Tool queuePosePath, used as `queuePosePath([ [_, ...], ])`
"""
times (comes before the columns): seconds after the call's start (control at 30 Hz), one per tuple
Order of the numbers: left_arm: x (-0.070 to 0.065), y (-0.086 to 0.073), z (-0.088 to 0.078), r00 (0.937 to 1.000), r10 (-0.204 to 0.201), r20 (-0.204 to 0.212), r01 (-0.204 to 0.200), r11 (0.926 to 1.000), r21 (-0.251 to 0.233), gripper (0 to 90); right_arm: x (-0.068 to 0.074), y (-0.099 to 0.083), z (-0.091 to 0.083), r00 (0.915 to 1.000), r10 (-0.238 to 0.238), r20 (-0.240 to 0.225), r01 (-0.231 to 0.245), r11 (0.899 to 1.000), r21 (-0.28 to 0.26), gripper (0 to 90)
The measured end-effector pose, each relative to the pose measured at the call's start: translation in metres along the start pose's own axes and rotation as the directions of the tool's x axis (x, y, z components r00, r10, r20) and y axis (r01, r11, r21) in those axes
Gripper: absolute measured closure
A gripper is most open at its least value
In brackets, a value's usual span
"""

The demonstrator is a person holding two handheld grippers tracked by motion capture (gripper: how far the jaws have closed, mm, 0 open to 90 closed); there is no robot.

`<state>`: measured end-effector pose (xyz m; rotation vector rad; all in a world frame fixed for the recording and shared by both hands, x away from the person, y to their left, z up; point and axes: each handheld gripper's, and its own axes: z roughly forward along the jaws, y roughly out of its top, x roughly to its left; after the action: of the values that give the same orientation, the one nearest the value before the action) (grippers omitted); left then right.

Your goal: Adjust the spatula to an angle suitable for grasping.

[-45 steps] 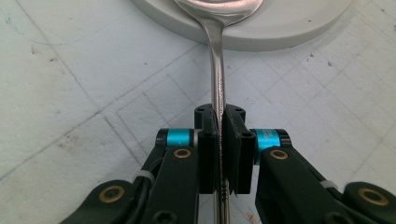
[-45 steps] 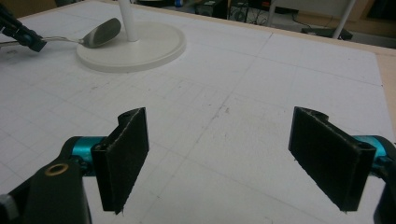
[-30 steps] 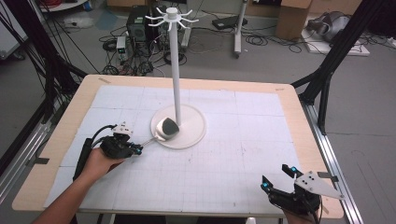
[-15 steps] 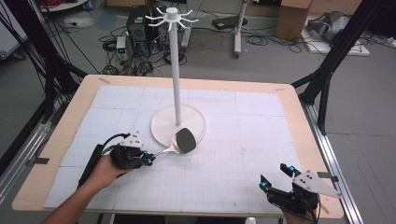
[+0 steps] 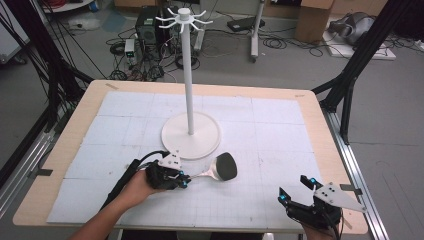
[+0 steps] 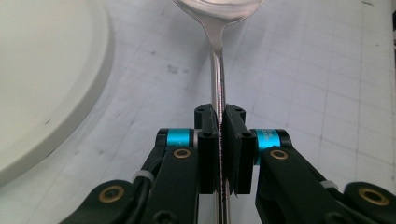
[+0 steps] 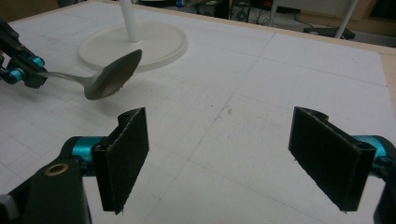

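Note:
A large metal spoon [image 5: 226, 166] hangs just above the white mat, in front of the white stand's round base [image 5: 190, 135]. My left gripper [image 5: 182, 180] is shut on the spoon's handle [image 6: 217, 70], and the bowl [image 6: 219, 7] points away from the jaws. In the left gripper view the base [image 6: 46, 70] lies to the left. My right gripper [image 5: 295, 190] rests near the front right corner, open, with nothing between its pads [image 7: 126, 154]. In the right gripper view the spoon [image 7: 114, 74] and the left gripper [image 7: 21, 70] are at the far left.
The stand's tall pole [image 5: 187, 75] rises from the base to a ring of hooks [image 5: 184, 15]. A gridded white mat [image 5: 280, 125] covers the wooden table [image 5: 320, 115]. Cables, boxes and equipment lie on the floor beyond the far edge.
My left gripper has carried the spoon to the right and toward the front edge, taking its bowl off the stand's base. The right gripper has stayed where it was.

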<state>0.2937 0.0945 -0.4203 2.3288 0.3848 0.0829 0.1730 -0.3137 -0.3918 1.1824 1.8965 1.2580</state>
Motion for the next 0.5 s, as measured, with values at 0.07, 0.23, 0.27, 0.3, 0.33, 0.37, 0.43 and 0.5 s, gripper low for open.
queuePosePath([
  [0.07,-0.002,0.005,0.005,0.9999,0.014,0.007,-0.014,0.9999,0.006,83.9,0.0,0.0,0.0,1.0,0.002,0.001,-0.002,1.0,-0.002,18.7],
  [0.23,-0.009,0.012,0.016,0.9983,0.047,0.035,-0.048,0.9988,0.009,83.9,-0.001,-0.001,-0.002,1.0,0.006,0.004,-0.006,1.0,-0.001,18.7],
  [0.27,-0.009,0.013,0.018,0.9975,0.058,0.04,-0.058,0.9983,0.008,83.9,-0.001,-0.001,-0.002,1.0,0.004,0.004,-0.004,1.0,-0.001,18.7],
  [0.3,-0.01,0.014,0.02,0.9972,0.059,0.045,-0.06,0.9982,0.009,83.9,-0.001,-0.001,-0.002,1.0,0.006,0.006,-0.006,1.0,-0.001,18.7],
  [0.33,-0.011,0.015,0.022,0.9969,0.063,0.046,-0.064,0.9979,0.013,83.9,-0.001,-0.001,-0.002,1.0,0.005,0.006,-0.005,1.0,-0.005,18.7],
  [0.37,-0.011,0.016,0.024,0.9968,0.063,0.048,-0.064,0.9978,0.017,83.9,-0.001,-0.001,-0.003,0.9999,0.007,0.008,-0.007,1.0,-0.004,18.7],
  [0.43,-0.012,0.016,0.026,0.997,0.06,0.05,-0.061,0.998,0.019,83.8,-0.002,-0.001,-0.002,1.0,0.006,0.008,-0.006,1.0,-0.003,18.7],
  [0.5,-0.011,0.016,0.028,0.997,0.06,0.05,-0.061,0.9976,0.032,83.7,-0.001,-0.001,-0.002,0.9999,0.013,0.005,-0.013,1.0,0.001,18.7],
])
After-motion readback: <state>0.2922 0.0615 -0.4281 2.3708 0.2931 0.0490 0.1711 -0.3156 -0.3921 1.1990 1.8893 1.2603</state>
